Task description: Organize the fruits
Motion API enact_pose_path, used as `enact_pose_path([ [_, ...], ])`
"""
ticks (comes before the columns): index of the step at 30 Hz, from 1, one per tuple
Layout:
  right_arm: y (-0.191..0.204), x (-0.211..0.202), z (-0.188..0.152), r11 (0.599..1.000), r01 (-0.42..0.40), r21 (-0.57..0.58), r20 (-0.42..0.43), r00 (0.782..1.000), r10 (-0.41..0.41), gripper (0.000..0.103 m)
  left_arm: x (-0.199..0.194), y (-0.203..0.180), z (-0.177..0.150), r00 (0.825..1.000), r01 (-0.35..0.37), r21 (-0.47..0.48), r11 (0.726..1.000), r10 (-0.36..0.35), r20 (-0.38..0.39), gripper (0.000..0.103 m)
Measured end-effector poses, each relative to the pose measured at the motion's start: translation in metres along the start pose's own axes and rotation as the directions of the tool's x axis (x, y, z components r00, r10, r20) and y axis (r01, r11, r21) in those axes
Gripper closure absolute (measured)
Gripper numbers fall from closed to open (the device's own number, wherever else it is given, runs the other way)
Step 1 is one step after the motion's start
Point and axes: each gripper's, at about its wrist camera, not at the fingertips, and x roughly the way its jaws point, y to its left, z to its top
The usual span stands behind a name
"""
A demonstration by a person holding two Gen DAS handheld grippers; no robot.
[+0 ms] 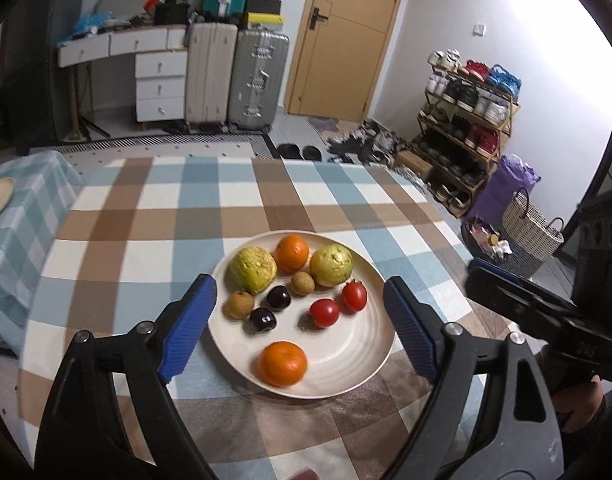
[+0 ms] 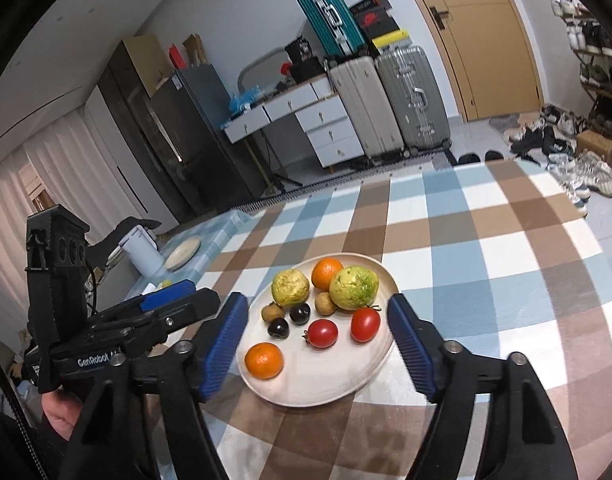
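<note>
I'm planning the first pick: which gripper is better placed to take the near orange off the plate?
Probably the left. The near orange lies between the open left gripper fingers, centred. For the open right gripper it sits off toward its left finger. Both hover over the plate.

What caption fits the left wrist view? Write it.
Open left hand-held gripper hovers over a plate of mixed fruit.

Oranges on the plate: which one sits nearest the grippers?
The orange alone at the plate's front edge; the other orange sits at the back between two yellow-green fruits.
</note>
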Motion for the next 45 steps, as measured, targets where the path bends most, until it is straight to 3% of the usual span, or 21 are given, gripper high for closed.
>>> enact_pose_path([
  [2, 0.005, -0.011, -0.001, 1.000, -0.002, -0.010, 0.025, 1.000, 0.002, 0.016, -0.012, 0.001, 0.000, 1.000, -0.018, -0.007, 1.000, 0.018, 0.023, 0.011],
  [4, 0.009, -0.020, -0.002, 1.000, -0.006, -0.021, 0.045, 0.999, 0.007, 0.013, -0.023, 0.003, -0.001, 0.998, -0.036, -0.014, 0.999, 0.036, 0.045, 0.002],
  [13, 0.030, -0.052, -0.012, 0.998, 0.015, -0.067, 0.151, 0.989, -0.004, 0.003, -0.075, 0.007, -0.012, 0.979, -0.105, -0.019, 0.994, 0.107, 0.173, 0.001],
  [20, 0.040, -0.074, -0.025, 0.990, 0.067, -0.127, 0.282, 0.959, -0.028, 0.000, -0.107, 0.012, -0.030, 0.938, -0.134, -0.020, 0.991, 0.133, 0.319, 0.001],
  [24, 0.042, -0.083, -0.034, 0.980, 0.124, -0.156, 0.366, 0.929, -0.060, 0.000, -0.116, 0.015, -0.045, 0.927, -0.134, -0.017, 0.991, 0.131, 0.352, 0.001],
  [29, 0.045, -0.086, -0.047, 0.961, 0.192, -0.197, 0.424, 0.901, -0.093, 0.000, -0.112, 0.019, -0.072, 0.915, -0.175, -0.012, 0.984, 0.167, 0.367, 0.001],
  [32, 0.045, -0.083, -0.057, 0.951, 0.217, -0.219, 0.427, 0.898, -0.106, 0.000, -0.106, 0.025, -0.088, 0.922, -0.175, -0.019, 0.984, 0.171, 0.348, 0.001],
  [36, 0.042, -0.079, -0.069, 0.941, 0.241, -0.238, 0.429, 0.895, -0.121, 0.000, -0.095, 0.029, -0.104, 0.916, -0.215, -0.007, 0.977, 0.204, 0.344, 0.001],
  [38, 0.040, -0.076, -0.075, 0.939, 0.246, -0.241, 0.422, 0.898, -0.127, 0.000, -0.088, 0.028, -0.110, 0.900, -0.282, 0.004, 0.959, 0.263, 0.349, 0.001],
  [45, 0.035, -0.075, -0.089, 0.931, 0.269, -0.248, 0.437, 0.888, -0.140, 0.000, -0.078, 0.034, -0.122, 0.903, -0.282, 0.010, 0.959, 0.262, 0.340, 0.001],
])
